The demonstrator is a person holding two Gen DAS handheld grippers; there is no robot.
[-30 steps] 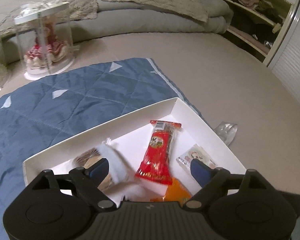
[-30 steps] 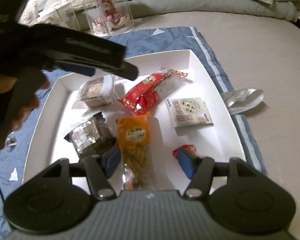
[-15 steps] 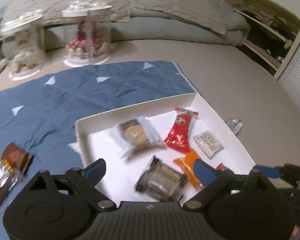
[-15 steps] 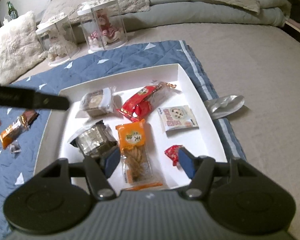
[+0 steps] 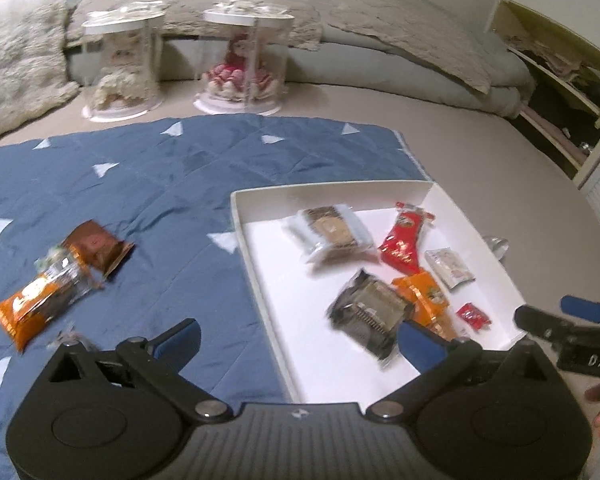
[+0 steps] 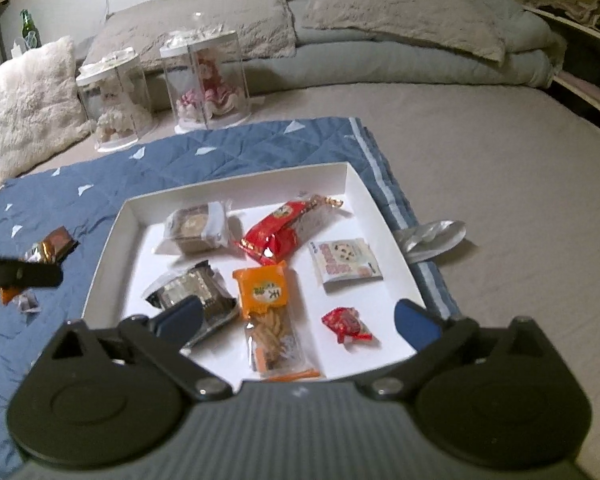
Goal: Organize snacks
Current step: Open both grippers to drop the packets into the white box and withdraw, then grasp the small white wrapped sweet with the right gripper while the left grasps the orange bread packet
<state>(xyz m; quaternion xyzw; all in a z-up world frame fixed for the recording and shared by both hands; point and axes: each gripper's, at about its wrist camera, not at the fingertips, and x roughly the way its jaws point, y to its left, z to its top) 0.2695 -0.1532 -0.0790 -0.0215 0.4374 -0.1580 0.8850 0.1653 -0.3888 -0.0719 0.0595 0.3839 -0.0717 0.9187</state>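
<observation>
A white tray (image 6: 384, 220) on a blue quilt holds several snacks: a clear-wrapped cake (image 6: 198, 226), a red packet (image 6: 278, 234), an orange packet (image 6: 266, 296), a dark foil packet (image 6: 192, 294), a white cookie pack (image 6: 344, 262) and a small red candy (image 6: 346, 324). The tray also shows in the left wrist view (image 5: 240, 216). An orange snack bar (image 5: 40, 300) and a brown packet (image 5: 98, 250) lie on the quilt left of the tray. My left gripper (image 5: 298, 340) is open and empty above the tray's left edge. My right gripper (image 6: 296, 320) is open and empty over the tray's near side.
The blue quilt (image 5: 140, 184) lies on a beige bed. Two clear display cases with dolls (image 5: 244, 48) stand at the back, with pillows behind. A silver wrapper (image 6: 432, 236) lies right of the tray. A small crumpled wrapper (image 6: 26, 302) lies on the quilt.
My left gripper has pulled back and swung left, away from the cake packet in the tray, bringing the snacks on the quilt into view. My right gripper has drawn back slightly.
</observation>
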